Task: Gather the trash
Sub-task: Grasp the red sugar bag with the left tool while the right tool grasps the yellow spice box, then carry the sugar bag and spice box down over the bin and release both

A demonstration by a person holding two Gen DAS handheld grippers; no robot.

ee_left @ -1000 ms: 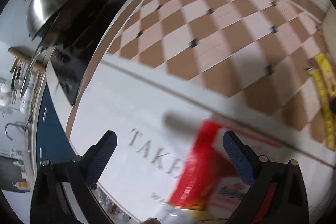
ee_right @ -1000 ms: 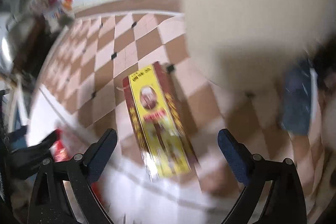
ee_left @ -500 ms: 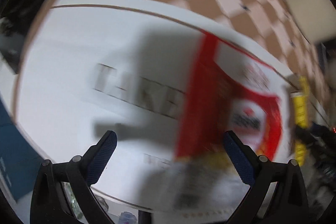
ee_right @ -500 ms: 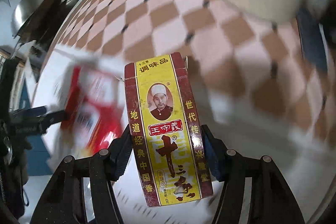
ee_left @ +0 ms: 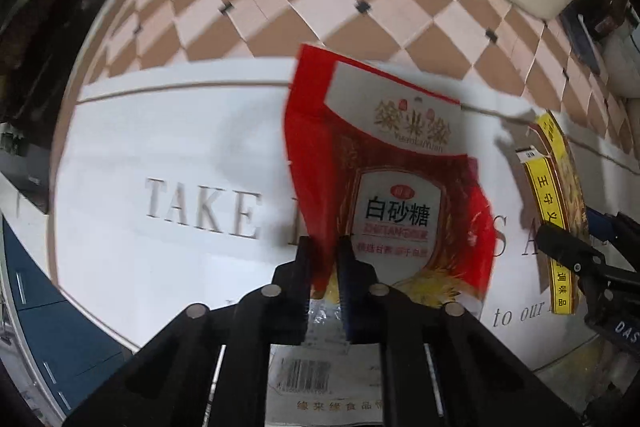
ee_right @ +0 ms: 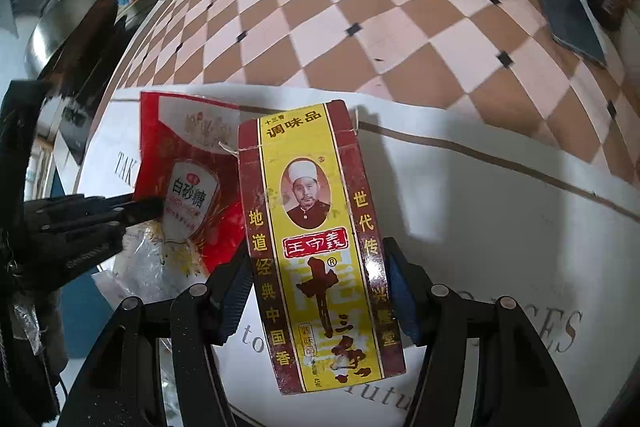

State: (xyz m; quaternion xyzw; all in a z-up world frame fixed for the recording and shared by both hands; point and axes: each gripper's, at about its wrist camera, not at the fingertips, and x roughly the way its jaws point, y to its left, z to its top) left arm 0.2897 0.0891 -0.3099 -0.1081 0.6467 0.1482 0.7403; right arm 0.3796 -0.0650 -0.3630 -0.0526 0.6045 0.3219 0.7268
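Jaws clamp sugar bag (ee_left: 392, 195) left, spice box (ee_right: 316, 247) right.

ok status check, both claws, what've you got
Left claw shut on red sugar bag. Right claw shut on yellow spice box. Both held over white mat; nothing in the way.

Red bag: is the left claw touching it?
Touching. The left wrist view shows the left claw shut on the red bag, its lower edge pinched between both fingers.

red sugar bag (ee_left: 396, 187) reads "白砂糖". yellow spice box (ee_right: 316, 247) reads "调味品", "王守義", "十三香". white surface (ee_left: 160, 155) shows "take".
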